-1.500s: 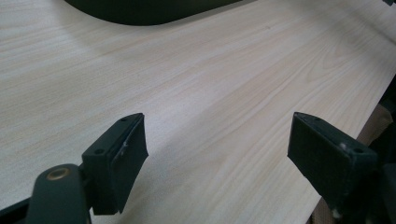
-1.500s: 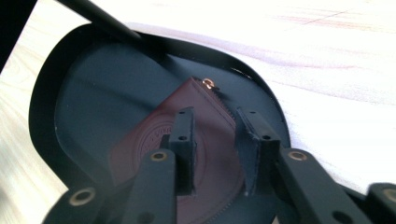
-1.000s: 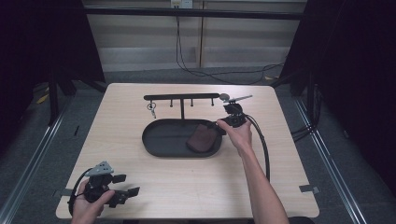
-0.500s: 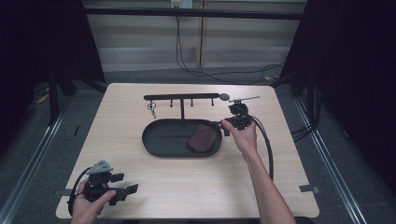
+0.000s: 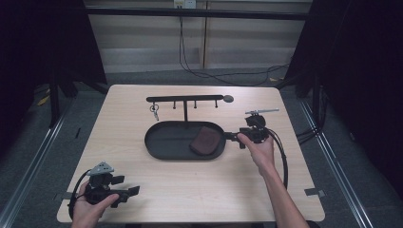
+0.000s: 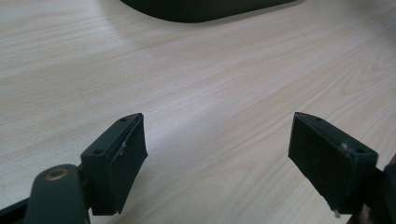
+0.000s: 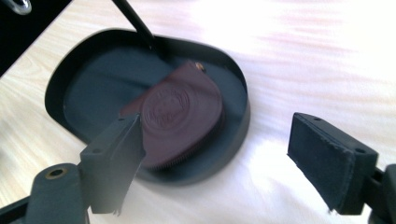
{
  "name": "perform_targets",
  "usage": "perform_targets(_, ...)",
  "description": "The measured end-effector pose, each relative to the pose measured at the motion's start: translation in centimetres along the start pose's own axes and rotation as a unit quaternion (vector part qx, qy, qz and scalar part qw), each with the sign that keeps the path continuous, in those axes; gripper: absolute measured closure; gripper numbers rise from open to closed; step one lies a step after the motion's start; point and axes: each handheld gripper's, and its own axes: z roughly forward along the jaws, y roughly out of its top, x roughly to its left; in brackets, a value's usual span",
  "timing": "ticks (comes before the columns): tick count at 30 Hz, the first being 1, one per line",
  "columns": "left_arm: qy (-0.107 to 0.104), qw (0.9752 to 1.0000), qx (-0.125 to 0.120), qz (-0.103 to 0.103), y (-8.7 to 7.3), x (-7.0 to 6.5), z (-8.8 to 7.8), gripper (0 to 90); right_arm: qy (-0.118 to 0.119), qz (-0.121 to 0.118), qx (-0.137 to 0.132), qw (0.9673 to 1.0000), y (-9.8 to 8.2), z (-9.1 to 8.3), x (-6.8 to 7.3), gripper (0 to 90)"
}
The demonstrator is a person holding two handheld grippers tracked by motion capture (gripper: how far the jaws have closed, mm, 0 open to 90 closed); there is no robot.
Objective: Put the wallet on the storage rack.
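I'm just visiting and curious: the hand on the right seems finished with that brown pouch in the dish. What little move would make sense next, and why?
Probably draw the right gripper a little further from the tray. Its jaws have just been opening and now stand wide with nothing between them, while the brown pouch lies flat inside the tray, so the placing looks done. The left gripper rests open near the table's front edge.

The tray point(image 5: 161, 142) with its upright rack point(image 5: 185, 99) blocks the table's point(image 5: 214, 190) middle. A pouch point(image 5: 205, 139) fills the tray's right end, the right gripper point(image 5: 233, 137) just beside the rim. Bare wood spreads wide between tray and left gripper point(image 5: 130, 191), and along both side edges.
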Motion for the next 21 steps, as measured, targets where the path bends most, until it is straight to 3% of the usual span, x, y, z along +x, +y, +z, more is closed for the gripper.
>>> perform_targets(8, -0.004, 1.0, -0.001, -0.004, 0.0, 0.2, -0.1, 18.4, -0.011, -0.006, -0.013, 0.9998, -2.0, -2.0, -0.3, 17.8)
perform_targets(14, -0.006, 1.0, 0.001, -0.003, 0.0, 0.1, -0.1, 18.4, -0.028, -0.022, -0.011, 0.9993, -3.9, -3.6, -0.1, 17.7)
perform_targets(21, 0.0, 1.0, 0.0, -0.002, -0.1, 0.1, -0.2, 19.4, -0.032, -0.032, -0.011, 0.9989, -5.5, -5.0, -0.3, 19.0)
